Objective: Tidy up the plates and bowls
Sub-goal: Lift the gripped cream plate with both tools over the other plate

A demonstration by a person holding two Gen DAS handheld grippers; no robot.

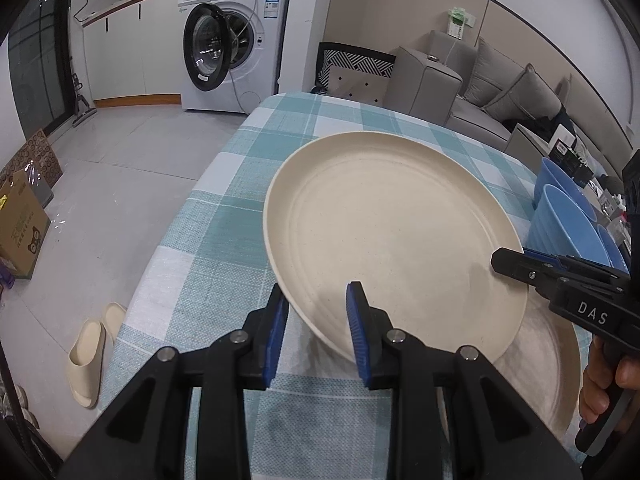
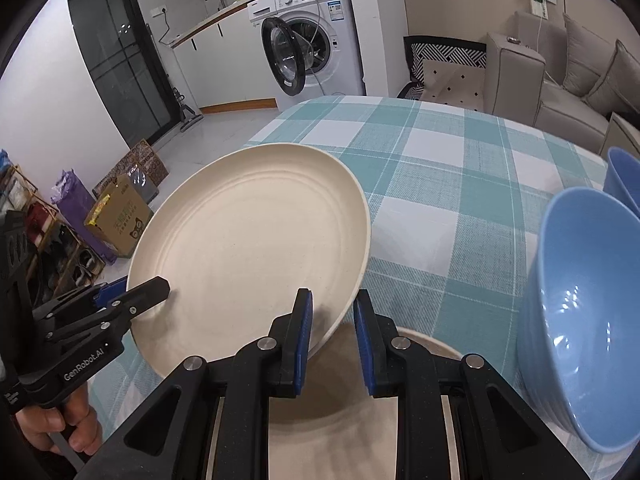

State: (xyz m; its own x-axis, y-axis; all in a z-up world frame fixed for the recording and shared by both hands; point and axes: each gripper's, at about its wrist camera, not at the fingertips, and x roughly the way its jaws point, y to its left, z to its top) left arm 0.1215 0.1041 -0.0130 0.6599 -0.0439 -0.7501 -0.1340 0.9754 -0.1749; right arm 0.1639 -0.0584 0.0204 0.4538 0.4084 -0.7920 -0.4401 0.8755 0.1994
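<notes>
Cream plate (image 1: 392,232) held tilted above second plate (image 1: 552,368) on table (image 1: 224,216), blue bowls (image 2: 580,320) just beside. Left claw (image 1: 316,316) and right claw (image 2: 332,320) both clamp its rim. Looks light, stiff, slippery; opposite rim edges grip best.

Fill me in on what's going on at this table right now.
A person is holding a cream plate off the checked tablecloth with two handheld grippers. The left gripper and the right gripper each clamp a different part of its rim, and it hangs tilted. A second cream plate lies flat on the table just below. Blue bowls sit to the right, untouched.
</notes>
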